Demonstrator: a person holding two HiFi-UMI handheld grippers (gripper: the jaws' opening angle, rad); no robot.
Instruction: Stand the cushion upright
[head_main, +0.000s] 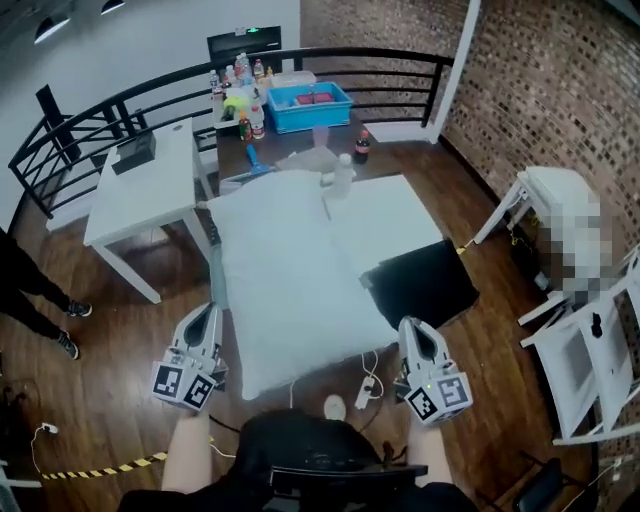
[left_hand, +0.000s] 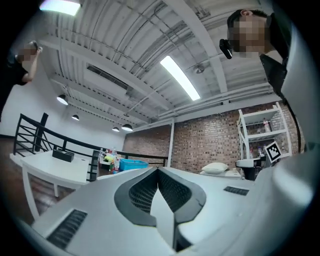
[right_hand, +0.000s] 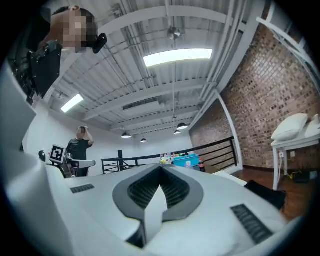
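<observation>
A big white cushion (head_main: 295, 290) lies flat on a low white table (head_main: 400, 225) in the head view. My left gripper (head_main: 205, 312) hovers just off the cushion's near left corner, shut and holding nothing. Off the near right corner, my right gripper (head_main: 413, 325) is also shut and empty. In the left gripper view the jaws (left_hand: 157, 170) meet with no gap and point level into the room. The right gripper view shows the same for its jaws (right_hand: 161, 169). Neither gripper view shows the cushion.
A black pad (head_main: 420, 285) lies at the cushion's right. Beyond stand a white side table (head_main: 140, 195), a dark table with a blue bin (head_main: 310, 105) and bottles, and a black railing (head_main: 120, 105). White shelving (head_main: 580, 350) stands at right. A power strip (head_main: 365, 390) lies on the floor.
</observation>
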